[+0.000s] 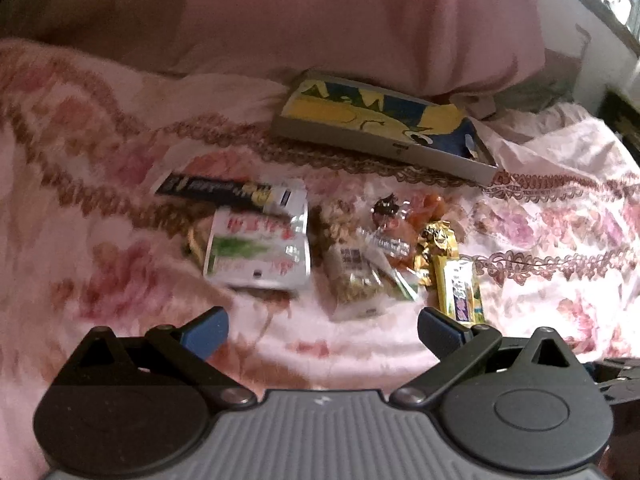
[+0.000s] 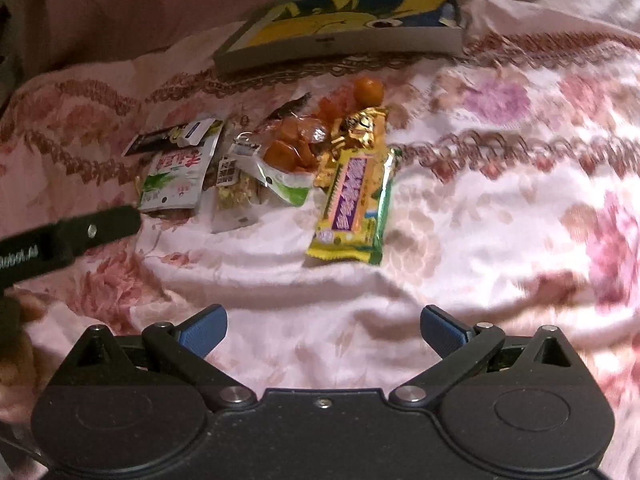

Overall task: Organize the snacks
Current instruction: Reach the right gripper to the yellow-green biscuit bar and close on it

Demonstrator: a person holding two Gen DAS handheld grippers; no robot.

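— Can you read anything on those packets?

— Not much; it's all blurring. The yellow bar (image 2: 354, 202) is showing purple lettering I can't make out, and the white pouch (image 2: 176, 178) is carrying red characters over a green leaf picture, unreadable from here. The black packet (image 1: 224, 191) has pale writing too, just as smeared.

— What are the grippers doing?

— The right gripper (image 2: 322, 330) is hanging released, blue fingers spread wide, gripping nothing and touching nothing. The left gripper (image 1: 322, 330) is gaping the same way, empty above the bedspread (image 2: 500, 208).

— And the snacks?

— They're lying in a loose cluster on the bed ahead of both grippers. The yellow bar is sitting just ahead of the right gripper, slightly to its right. The orange candy bag (image 2: 294, 148) is lying beyond it, and the nut bar (image 1: 354, 280) is lying straight ahead of the left gripper. The yellow-and-blue box (image 2: 344, 20) is resting farther off, past the pile.
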